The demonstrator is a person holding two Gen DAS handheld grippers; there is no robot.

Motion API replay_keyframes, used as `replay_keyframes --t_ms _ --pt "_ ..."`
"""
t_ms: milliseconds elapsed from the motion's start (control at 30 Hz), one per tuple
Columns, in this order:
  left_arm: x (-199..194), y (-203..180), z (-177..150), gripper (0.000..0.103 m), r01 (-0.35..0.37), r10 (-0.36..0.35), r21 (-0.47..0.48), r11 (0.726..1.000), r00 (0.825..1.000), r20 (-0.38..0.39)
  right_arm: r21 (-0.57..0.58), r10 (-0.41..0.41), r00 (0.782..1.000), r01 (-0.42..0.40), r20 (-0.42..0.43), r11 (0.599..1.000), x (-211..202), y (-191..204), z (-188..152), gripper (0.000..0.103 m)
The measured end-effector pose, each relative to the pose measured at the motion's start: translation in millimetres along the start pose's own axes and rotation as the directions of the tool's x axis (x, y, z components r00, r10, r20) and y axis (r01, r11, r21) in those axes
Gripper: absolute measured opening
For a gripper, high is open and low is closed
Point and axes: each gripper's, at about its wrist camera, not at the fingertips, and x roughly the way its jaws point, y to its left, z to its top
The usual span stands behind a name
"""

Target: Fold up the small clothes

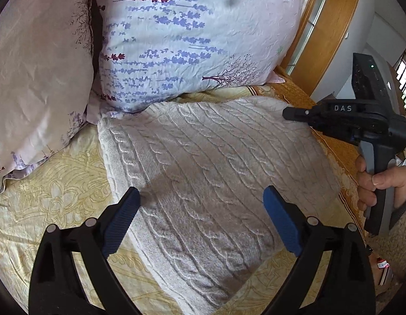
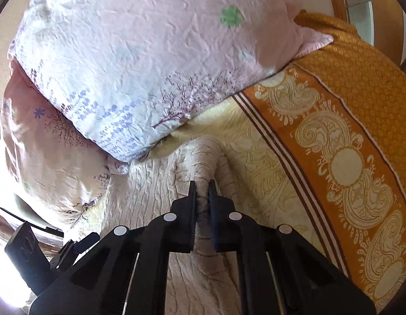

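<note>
A white cable-knit sweater [image 1: 210, 168] lies folded on the yellow patterned bedsheet [image 1: 58, 204]. My left gripper [image 1: 201, 197] is open just above the sweater's near half, with its blue pads [image 1: 124, 218] spread wide. My right gripper [image 2: 202, 186] is shut on a bunched fold at the sweater's right edge [image 2: 205, 162]. In the left wrist view the right gripper [image 1: 289, 114] shows at the sweater's far right corner, held by a hand [image 1: 378, 183].
Two floral pillows [image 1: 182, 34] [image 1: 37, 78] lie against the sweater's far edge. An orange paisley bed border [image 2: 347, 144] runs along the right side. A wooden frame [image 1: 331, 23] stands beyond the bed.
</note>
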Motion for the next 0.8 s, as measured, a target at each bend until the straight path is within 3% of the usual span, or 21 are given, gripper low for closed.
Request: replay_keyframes --t_ms 200,267,467,567,600,633,800 --pt "8 0 5 0.098 -0.084 0.084 -0.002 0.996 0.996 -0.035 -0.028 -0.066 0.997 0.067 0.033 0.997 -3 2 6 0.008" --pt "8 -1 6 0.099 -0.100 0.100 0.005 0.995 0.994 -0.036 -0.010 -0.090 0.995 0.090 0.047 0.996 -7 -4 7 0.002" --pt "12 -6 4 0.100 -0.126 0.127 0.037 0.991 0.991 -0.046 0.026 -0.002 1.000 0.003 -0.028 1.000 -3 -11 7 0.003" --pt "15 -6 4 0.100 -0.134 0.136 0.046 0.990 0.989 -0.055 0.080 0.027 0.999 -0.024 -0.038 0.996 -5 -13 5 0.019" --pt "16 -6 4 0.100 -0.136 0.138 0.048 0.990 0.989 -0.058 0.073 0.017 1.000 -0.016 -0.010 0.997 -5 -14 4 0.039" --pt "16 -7 4 0.101 -0.138 0.141 0.051 0.989 0.988 -0.060 0.076 0.010 1.000 -0.008 -0.015 0.997 -4 -15 3 0.052" --pt "19 -6 4 0.101 -0.144 0.147 0.055 0.988 0.986 -0.072 0.031 0.001 0.999 0.001 -0.046 1.000 8 -10 -9 0.052"
